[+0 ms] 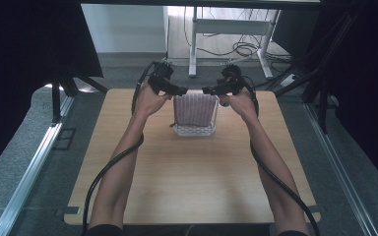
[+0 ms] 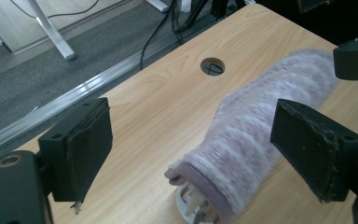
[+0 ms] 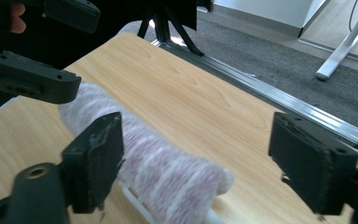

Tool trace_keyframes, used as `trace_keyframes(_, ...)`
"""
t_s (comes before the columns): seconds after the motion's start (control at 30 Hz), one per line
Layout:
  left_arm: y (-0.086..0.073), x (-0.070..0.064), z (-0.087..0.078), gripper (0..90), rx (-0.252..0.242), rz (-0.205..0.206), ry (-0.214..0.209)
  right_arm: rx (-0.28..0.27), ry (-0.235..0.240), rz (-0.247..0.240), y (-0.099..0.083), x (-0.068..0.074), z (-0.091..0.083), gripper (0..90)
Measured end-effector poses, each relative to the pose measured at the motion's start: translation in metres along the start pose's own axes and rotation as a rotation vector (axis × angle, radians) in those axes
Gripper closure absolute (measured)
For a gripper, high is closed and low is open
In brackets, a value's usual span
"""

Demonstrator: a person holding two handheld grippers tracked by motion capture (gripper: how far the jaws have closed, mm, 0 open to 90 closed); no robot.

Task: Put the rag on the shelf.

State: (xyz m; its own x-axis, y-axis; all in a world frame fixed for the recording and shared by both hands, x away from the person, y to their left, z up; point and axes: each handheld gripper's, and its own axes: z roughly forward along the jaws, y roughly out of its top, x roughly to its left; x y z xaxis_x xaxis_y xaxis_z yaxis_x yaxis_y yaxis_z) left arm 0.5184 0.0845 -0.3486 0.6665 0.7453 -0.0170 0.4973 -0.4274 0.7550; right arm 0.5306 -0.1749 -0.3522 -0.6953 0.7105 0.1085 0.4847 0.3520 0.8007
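High view: purple-white knitted cloth [image 1: 194, 109] draped over a white plastic rack [image 1: 193, 130] at far-centre of the table [image 1: 187, 182]. Left gripper [image 1: 181, 91] and right gripper [image 1: 207, 90] sit just above the cloth's top edge, one per end. Both jaw pairs wide apart, holding nothing — cloth [image 2: 256, 135] lies between and below the left pads. Judged step: approach before grasp. Next: lower both, close on the top corners evenly, lift w/o dragging the rack.

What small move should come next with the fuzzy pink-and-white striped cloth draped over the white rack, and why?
Probably lower both grippers onto the fuzzy striped cloth's top corners. The left gripper and right gripper hover open above it, gripping nothing.
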Motion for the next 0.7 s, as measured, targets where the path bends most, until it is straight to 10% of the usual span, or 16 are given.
trace_keyframes(0.7, -0.035, -0.014, -0.013, 9.7, -0.032, 0.027, -0.016, 0.001, 0.017, -0.065, -0.033, 0.023, -0.015, 6.3)
